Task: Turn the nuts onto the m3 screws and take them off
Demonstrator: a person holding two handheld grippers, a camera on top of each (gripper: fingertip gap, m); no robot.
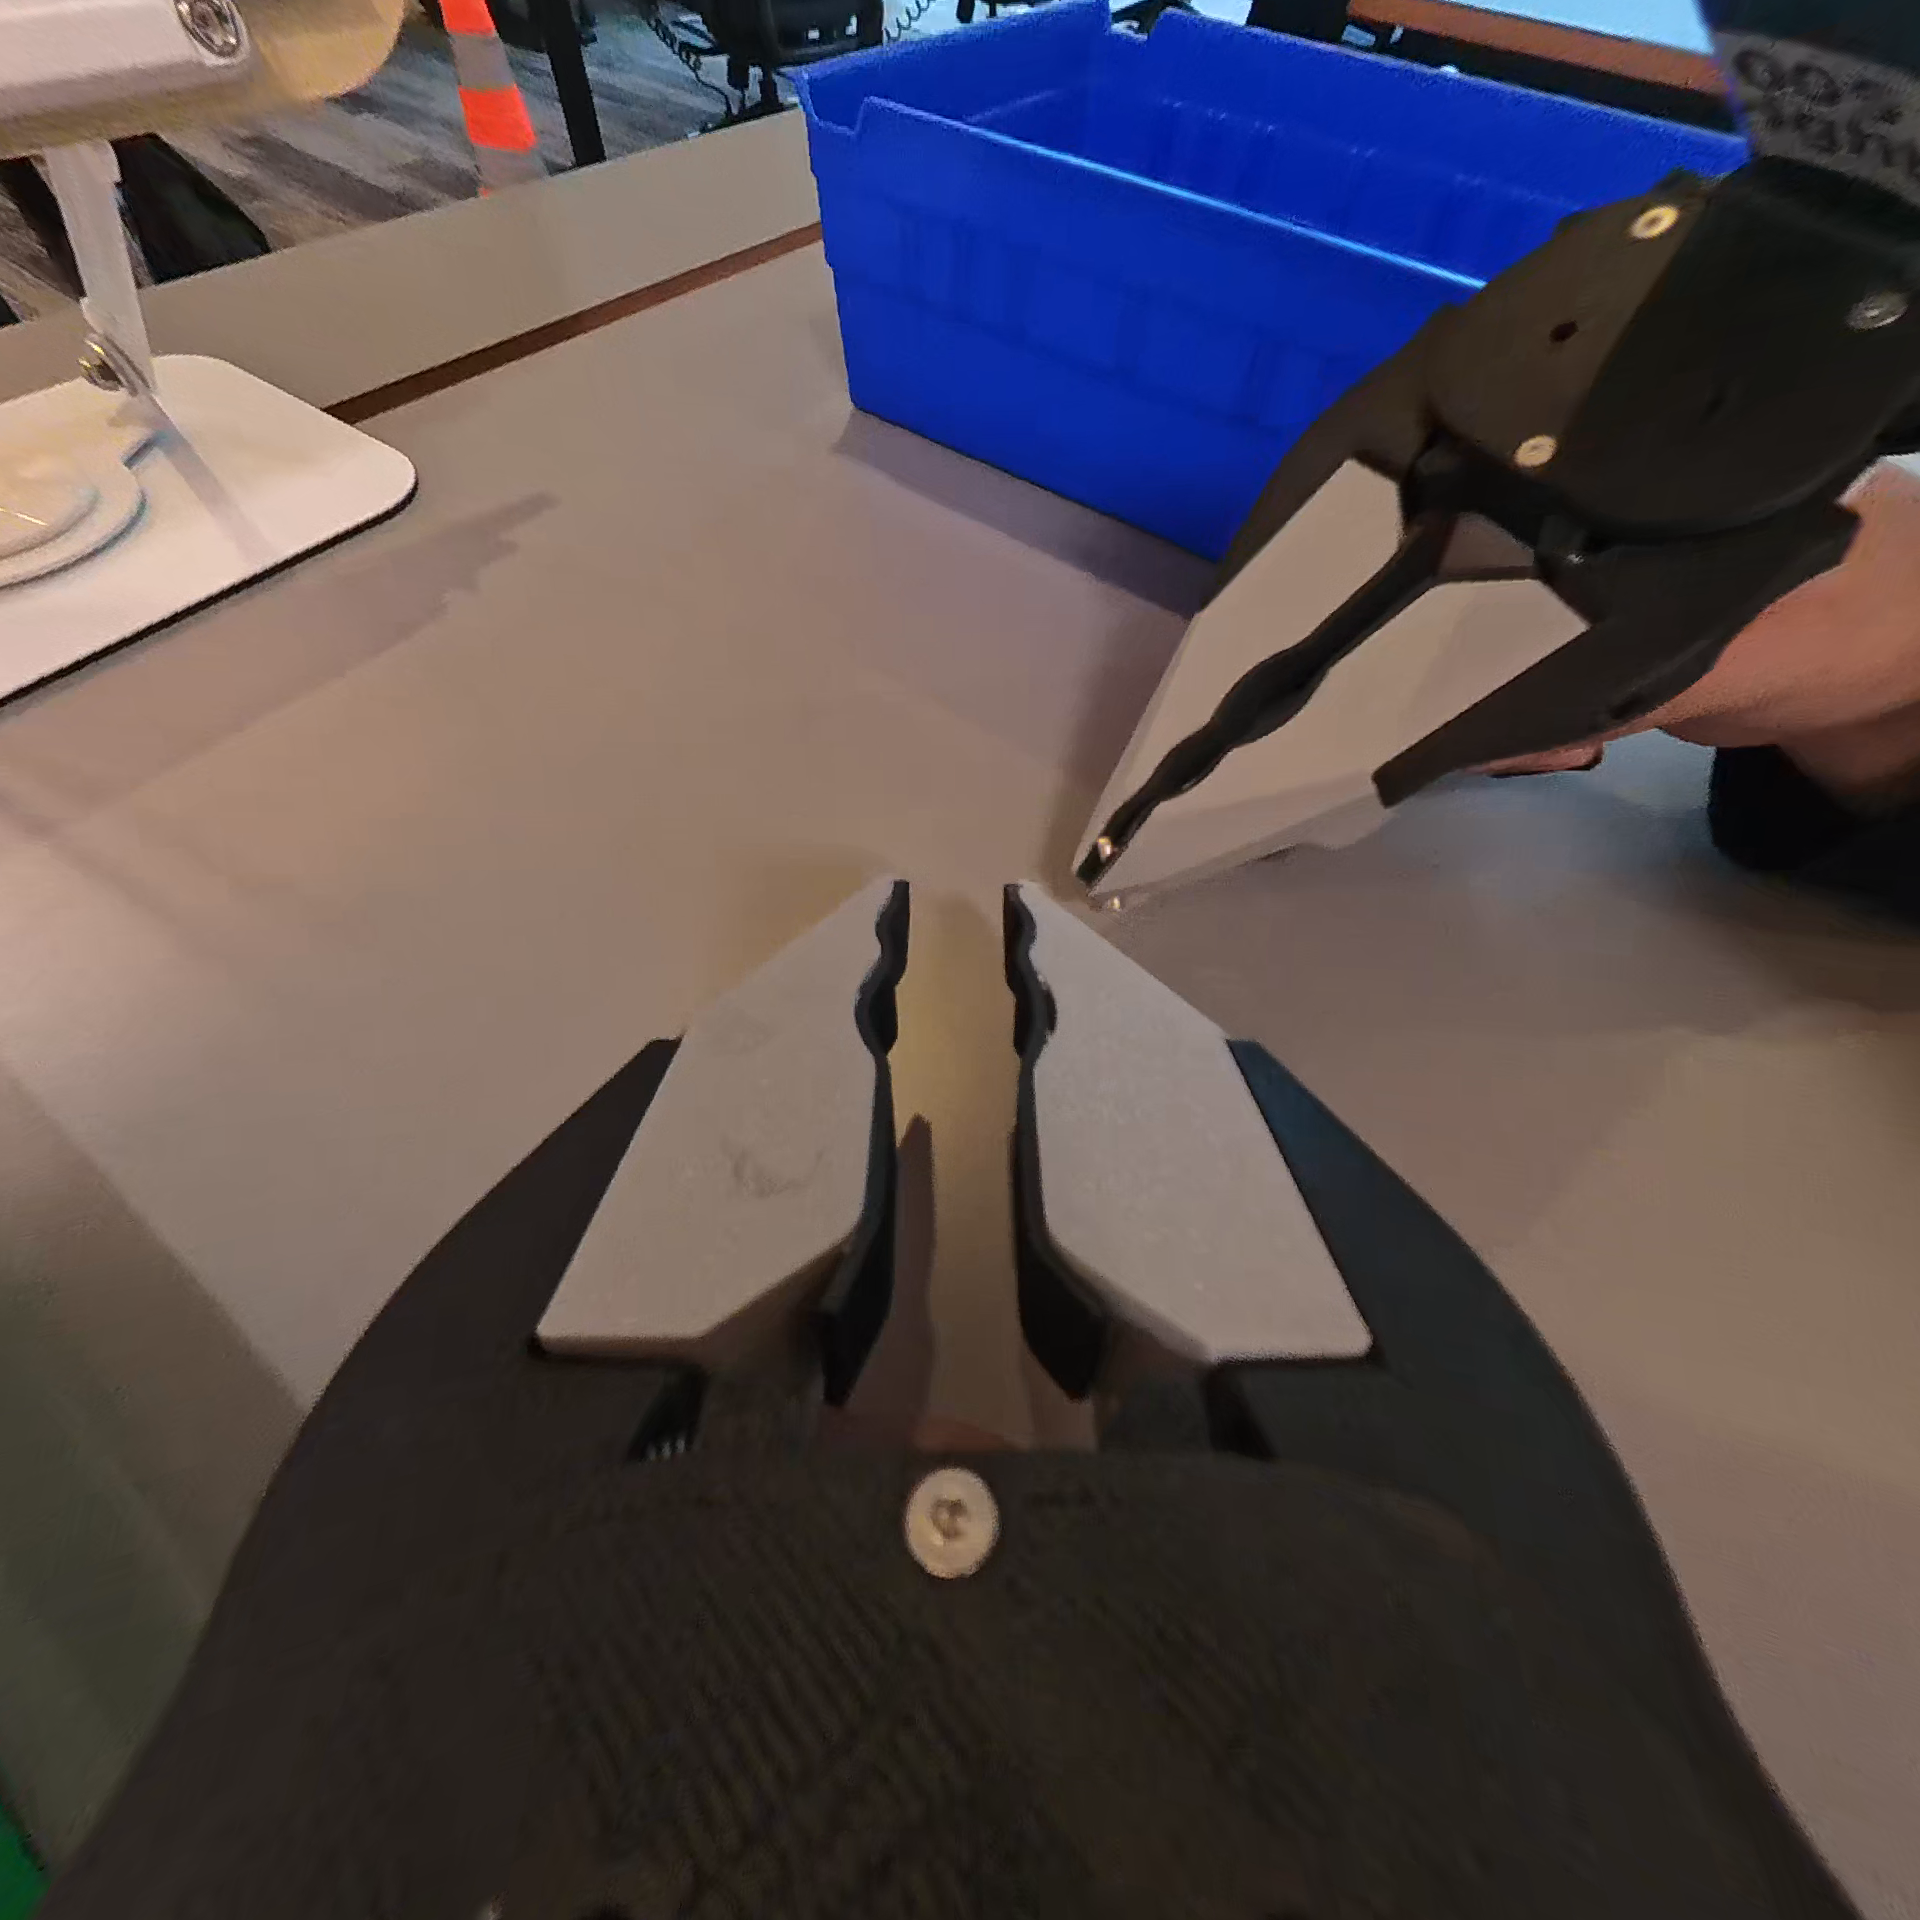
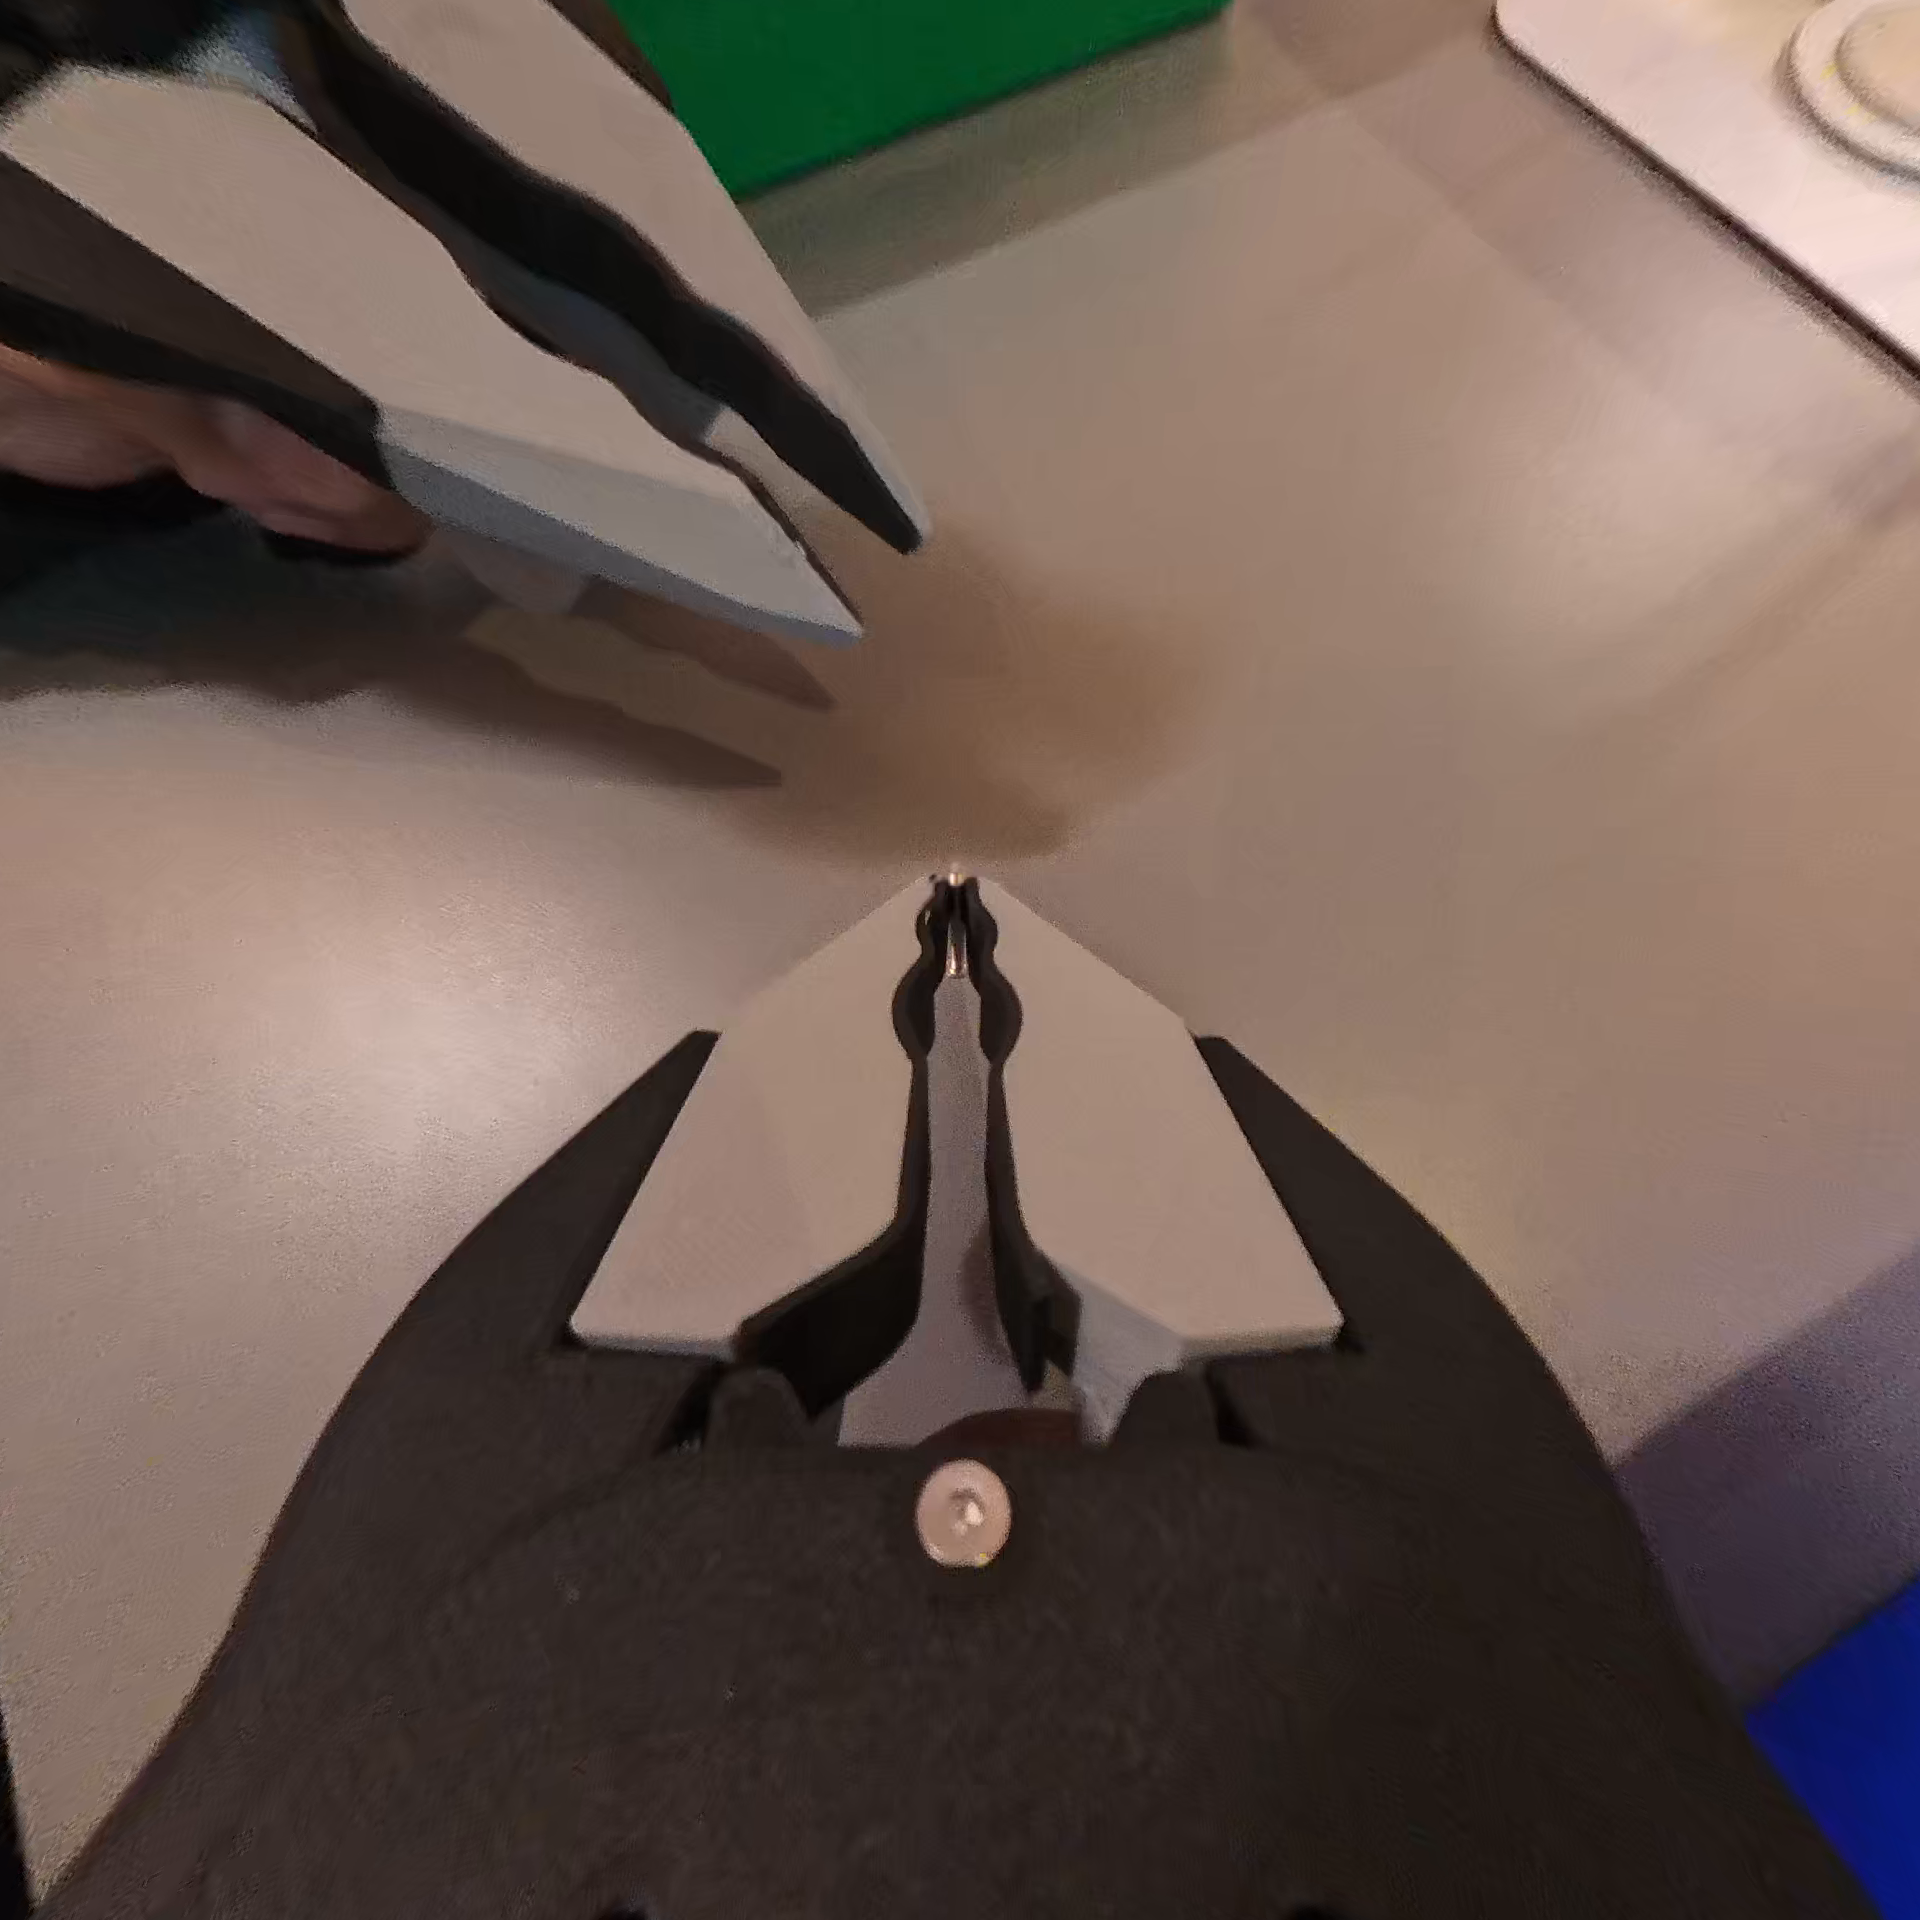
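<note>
The right gripper [image 2: 956, 891] is clamped on 1 small screw [image 2: 957, 951] just above the grey table [image 2: 312, 1039] — the left gripper [image 1: 954, 902], jaws apart and empty, sits close by. A blue bin [image 1: 1091, 312] stands behind; a white stand [image 1: 187, 468] is off to the left.

Small silvery screw [image 2: 957, 948] pinched lengthwise between closed fingers [image 2: 1081, 1091], tip protruding

Left wrist view: bin [image 1: 1143, 260] on table [image 1: 571, 779], upper right; stand base [image 1: 187, 488] far left; right gripper [image 1: 1091, 868] right of centre, tips just beside left gripper [image 1: 956, 894] at centre.
</note>
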